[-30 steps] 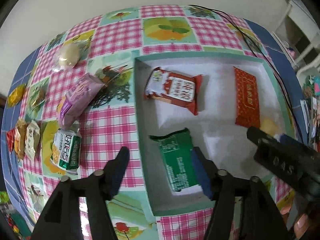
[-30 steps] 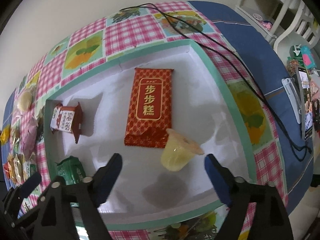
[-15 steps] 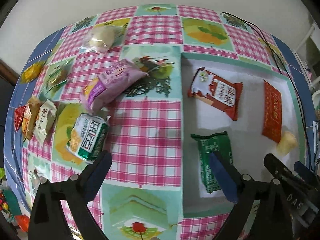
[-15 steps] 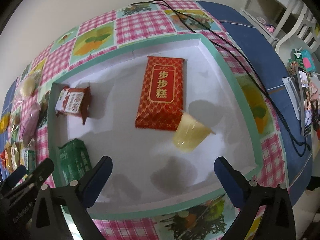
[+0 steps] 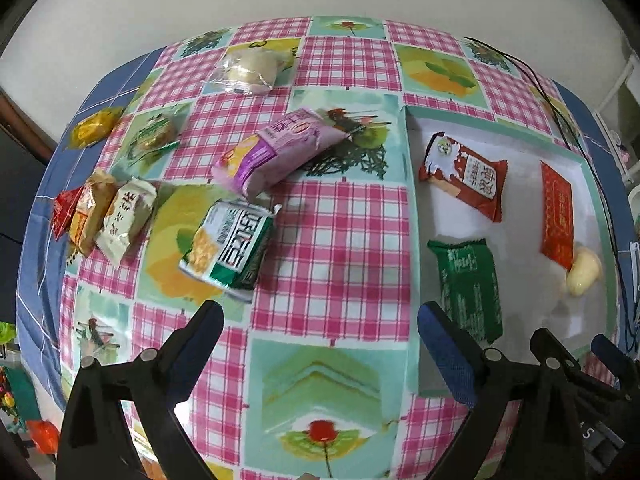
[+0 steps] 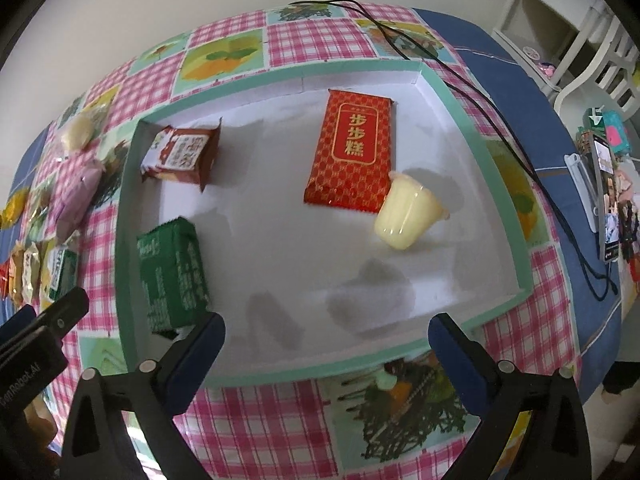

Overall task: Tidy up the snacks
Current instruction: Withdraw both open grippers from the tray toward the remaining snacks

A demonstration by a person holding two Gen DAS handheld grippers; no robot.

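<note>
Shallow rectangular tray (image 6: 460, 108) with a teal rim and white floor, resting on the surface (image 5: 332, 264), which is covered by a glossy pink-checked cloth with fruit and flower panels. The tray holds four snacks: one flat red packet (image 6: 352, 152) with gold lettering near its far wall; one pale yellow jelly cup (image 6: 404, 216) lying on its side, touching that packet's near corner; one brown-and-white wrapper (image 6: 182, 154) in the far corner on the side away from the jelly cup; and one green foil packet (image 6: 172, 276) against the same side wall, nearer the cameras.

Outside the tray, beyond the wall where the green foil packet lies, seven or so loose snacks are spread on the cloth: one green-and-white pouch (image 5: 228, 248) and one lilac pouch (image 5: 276, 150) closest to the tray, one clear-wrapped pale bun (image 5: 250, 70) farther back, one small clear-wrapped pastry (image 5: 154, 136), one yellow-wrapped sweet (image 5: 94, 132), and a cluster of three small sachets (image 5: 100, 212) farthest from the tray.

Left tongs (image 5: 320, 336): jaws wide apart, empty, held over the cloth beside the tray's near corner. Right tongs (image 6: 326, 340): jaws wide apart, empty, held over the tray's near rim. A black cable (image 6: 472, 92) runs past the tray's far side.
</note>
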